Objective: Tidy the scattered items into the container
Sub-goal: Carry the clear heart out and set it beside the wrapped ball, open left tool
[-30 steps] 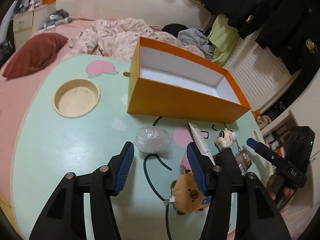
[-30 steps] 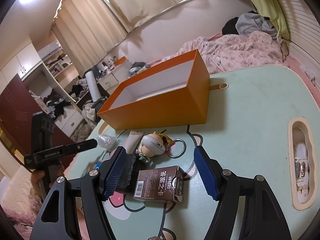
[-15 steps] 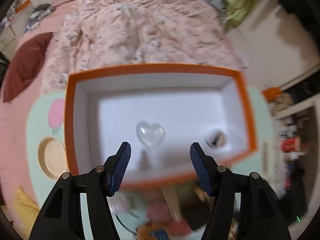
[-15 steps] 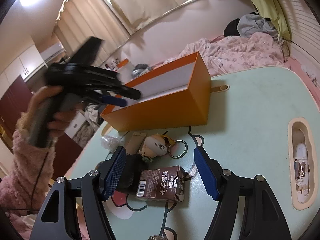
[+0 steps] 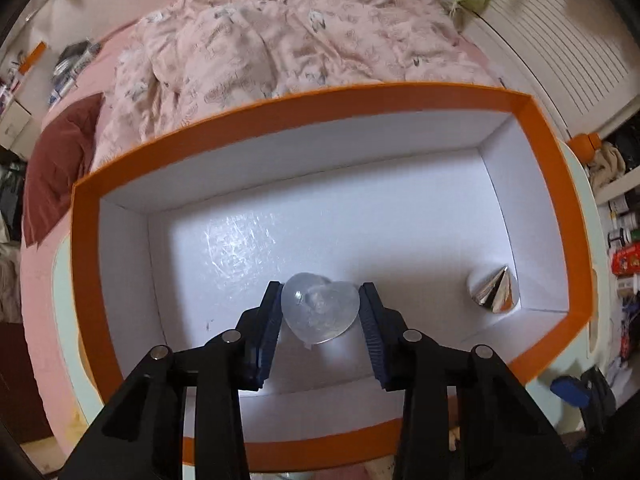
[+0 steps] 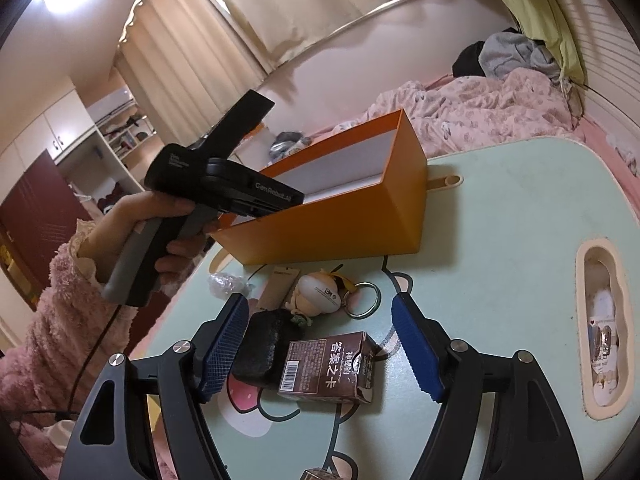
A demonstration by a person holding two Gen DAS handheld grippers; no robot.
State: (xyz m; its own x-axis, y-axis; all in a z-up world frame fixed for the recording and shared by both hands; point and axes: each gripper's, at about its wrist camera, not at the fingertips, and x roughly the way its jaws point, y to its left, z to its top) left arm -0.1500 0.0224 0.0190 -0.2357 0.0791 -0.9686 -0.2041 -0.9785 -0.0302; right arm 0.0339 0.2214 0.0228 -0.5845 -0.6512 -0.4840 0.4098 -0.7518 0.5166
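Between left gripper (image 5: 320, 312) pads: clear heart (image 5: 319, 307), gripped, inside orange box (image 5: 538, 128) above white floor; silver cone (image 5: 495, 291) to right. Advise: lower close, part pads gently, lift straight. Right gripper (image 6: 320, 350) wide over brown carton (image 6: 330, 367)

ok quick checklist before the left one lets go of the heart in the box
1. Left hand-held gripper over the orange box interior: ok.
2. Clear heart between the pads: ok.
3. Heart resting on the box floor: cannot tell.
4. Drop spot apart from the silver cone: ok.
5. Right hand-held gripper open, outside the box, above the brown carton: ok.
6. Table items remaining, like the keychain doll: not ok.
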